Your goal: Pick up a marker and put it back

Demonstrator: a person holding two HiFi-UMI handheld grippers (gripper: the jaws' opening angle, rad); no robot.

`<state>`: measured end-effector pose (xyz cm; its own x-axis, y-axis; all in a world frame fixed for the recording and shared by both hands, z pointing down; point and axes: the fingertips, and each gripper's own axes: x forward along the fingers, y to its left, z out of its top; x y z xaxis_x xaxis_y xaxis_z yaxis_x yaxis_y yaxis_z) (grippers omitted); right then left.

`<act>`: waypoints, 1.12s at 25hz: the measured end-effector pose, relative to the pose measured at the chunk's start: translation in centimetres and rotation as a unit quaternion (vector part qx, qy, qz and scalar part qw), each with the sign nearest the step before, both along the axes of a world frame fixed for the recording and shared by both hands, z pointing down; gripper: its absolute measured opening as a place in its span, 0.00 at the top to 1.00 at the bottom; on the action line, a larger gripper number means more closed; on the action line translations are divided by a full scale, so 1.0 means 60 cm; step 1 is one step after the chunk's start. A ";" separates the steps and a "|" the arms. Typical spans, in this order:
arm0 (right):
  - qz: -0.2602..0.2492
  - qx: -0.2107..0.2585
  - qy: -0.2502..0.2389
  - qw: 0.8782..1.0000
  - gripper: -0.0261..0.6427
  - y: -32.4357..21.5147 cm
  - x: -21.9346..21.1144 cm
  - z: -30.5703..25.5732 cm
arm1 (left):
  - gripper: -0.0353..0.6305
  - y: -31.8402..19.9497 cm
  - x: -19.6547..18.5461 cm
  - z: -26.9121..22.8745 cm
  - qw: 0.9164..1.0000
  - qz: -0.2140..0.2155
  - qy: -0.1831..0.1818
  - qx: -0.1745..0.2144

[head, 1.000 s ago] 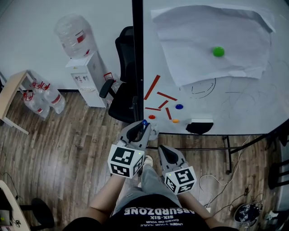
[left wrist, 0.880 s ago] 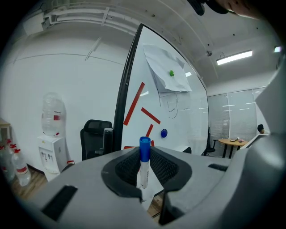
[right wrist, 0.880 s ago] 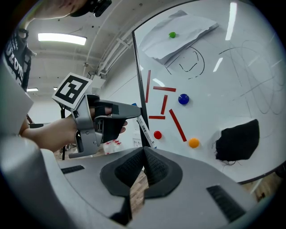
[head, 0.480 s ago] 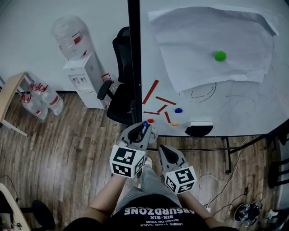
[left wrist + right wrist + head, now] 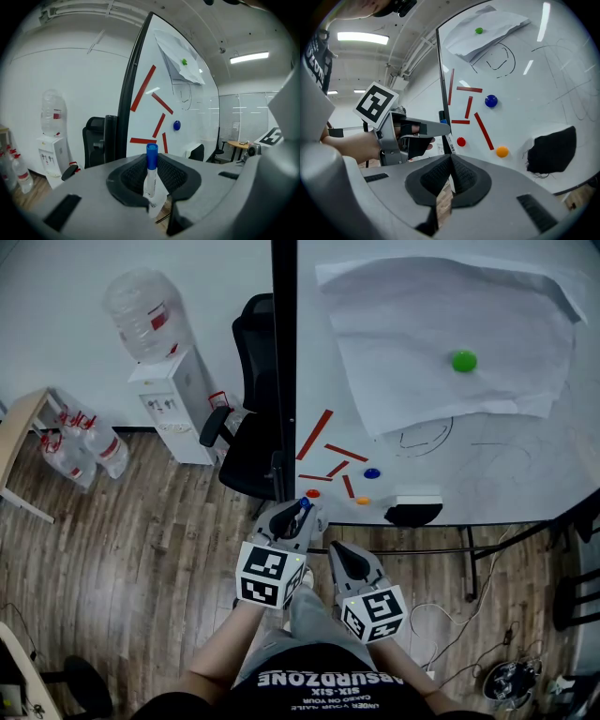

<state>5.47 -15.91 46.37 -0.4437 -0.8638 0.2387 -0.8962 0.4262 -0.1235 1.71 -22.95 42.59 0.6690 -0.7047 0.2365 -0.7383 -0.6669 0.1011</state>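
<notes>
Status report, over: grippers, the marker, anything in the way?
Left gripper shut on blue-capped marker, cap up. Right gripper shut, empty. Whiteboard just ahead; black eraser off to the right, nothing blocking seen.

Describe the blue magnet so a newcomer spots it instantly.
Start at the whiteboard, below the paper sheet. Just right of the red strips sits the blue magnet; the red magnet and orange magnet sit lower, the green magnet up on the sheet.

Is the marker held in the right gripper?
No, the marker stands clamped in the left gripper, while the right gripper has its jaws together on nothing.
</notes>
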 end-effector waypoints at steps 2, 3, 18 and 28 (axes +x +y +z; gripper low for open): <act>0.001 -0.001 0.000 1.000 0.97 -0.001 0.000 0.001 | 0.84 0.001 0.003 0.010 1.000 0.003 -0.007 -0.004; 0.002 -0.002 0.001 1.000 0.97 -0.002 0.001 0.001 | 0.84 0.001 0.005 0.016 1.000 0.005 -0.009 -0.007; 0.006 -0.011 0.000 1.000 0.97 -0.010 0.003 0.013 | 0.84 0.009 0.026 0.078 0.998 0.025 -0.053 -0.030; 0.001 -0.018 0.002 1.000 0.97 -0.013 0.004 0.021 | 0.84 0.011 0.033 0.108 0.996 0.031 -0.074 -0.042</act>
